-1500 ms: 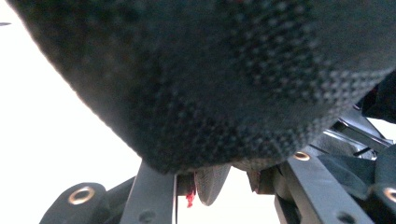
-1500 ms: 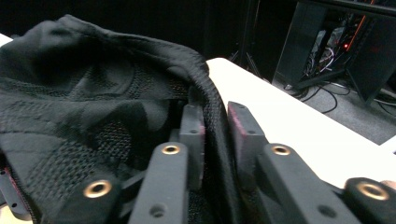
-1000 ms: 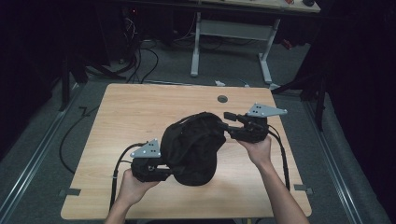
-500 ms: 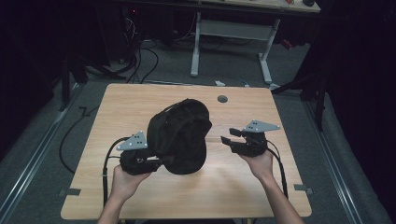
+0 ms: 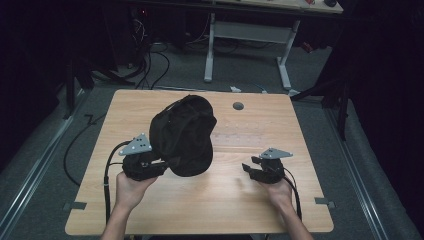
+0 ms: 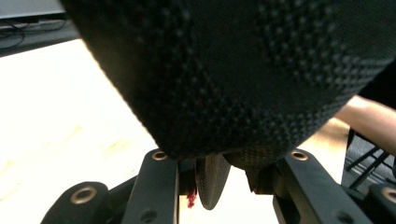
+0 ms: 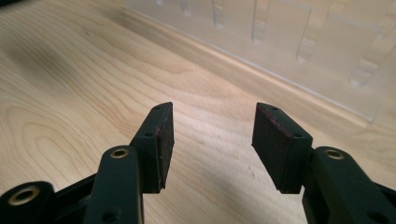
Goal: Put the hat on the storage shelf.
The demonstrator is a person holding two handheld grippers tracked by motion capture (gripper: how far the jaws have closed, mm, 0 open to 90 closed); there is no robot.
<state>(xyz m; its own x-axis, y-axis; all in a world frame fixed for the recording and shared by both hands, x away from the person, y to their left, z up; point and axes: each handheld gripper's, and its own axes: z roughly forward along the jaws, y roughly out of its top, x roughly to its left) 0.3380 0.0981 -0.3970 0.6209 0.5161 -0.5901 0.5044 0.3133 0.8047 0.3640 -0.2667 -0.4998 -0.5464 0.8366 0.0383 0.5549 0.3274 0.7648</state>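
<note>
High view, left hand-held gripper clamping black cap, right hand-held gripper wide, empty

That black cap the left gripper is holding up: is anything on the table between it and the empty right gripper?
Nothing visible does. The black cap hangs from the left gripper; the right gripper sits open, with bare table between them. A clear plastic rack lies farther back, off that line.

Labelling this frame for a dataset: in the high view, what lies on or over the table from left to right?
Left gripper → black cap → round grey grommet → right gripper.
</note>
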